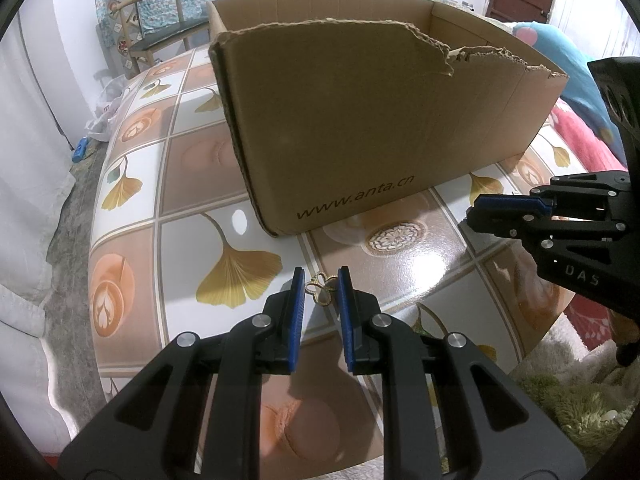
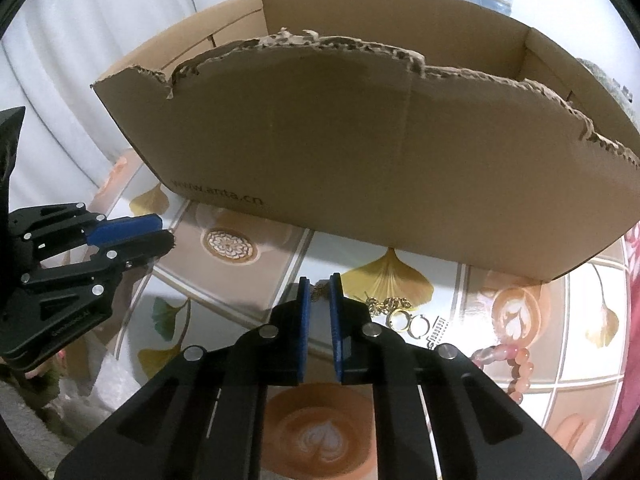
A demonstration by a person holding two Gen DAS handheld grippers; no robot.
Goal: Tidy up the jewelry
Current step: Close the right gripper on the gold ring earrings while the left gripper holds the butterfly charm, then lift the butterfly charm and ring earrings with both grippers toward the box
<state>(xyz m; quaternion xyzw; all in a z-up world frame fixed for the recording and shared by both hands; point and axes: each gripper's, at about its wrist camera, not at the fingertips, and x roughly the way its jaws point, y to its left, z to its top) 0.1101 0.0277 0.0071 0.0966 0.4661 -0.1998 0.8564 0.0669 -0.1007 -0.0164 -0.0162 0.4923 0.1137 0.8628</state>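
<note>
We list: cardboard box [image 1: 360, 128] on the tiled table [image 1: 192, 184], torn rim facing us. Our left gripper [image 1: 320, 280] clamps a gold butterfly pendant [image 1: 321, 289]. Our right gripper [image 2: 319, 286] has narrow jaws around a gold piece [image 2: 320, 292]; contact unclear. Gold chains [image 2: 386, 305], hoop earrings [image 2: 408, 322] and pink bead bracelet [image 2: 512, 364] lie near the table's right edge.

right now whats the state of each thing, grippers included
left gripper: shut on gold charm
right gripper: shut on a small gold piece
box: open top, torn rim, upright on table
gold rings: loose on table
pink beads: lying on table
</note>
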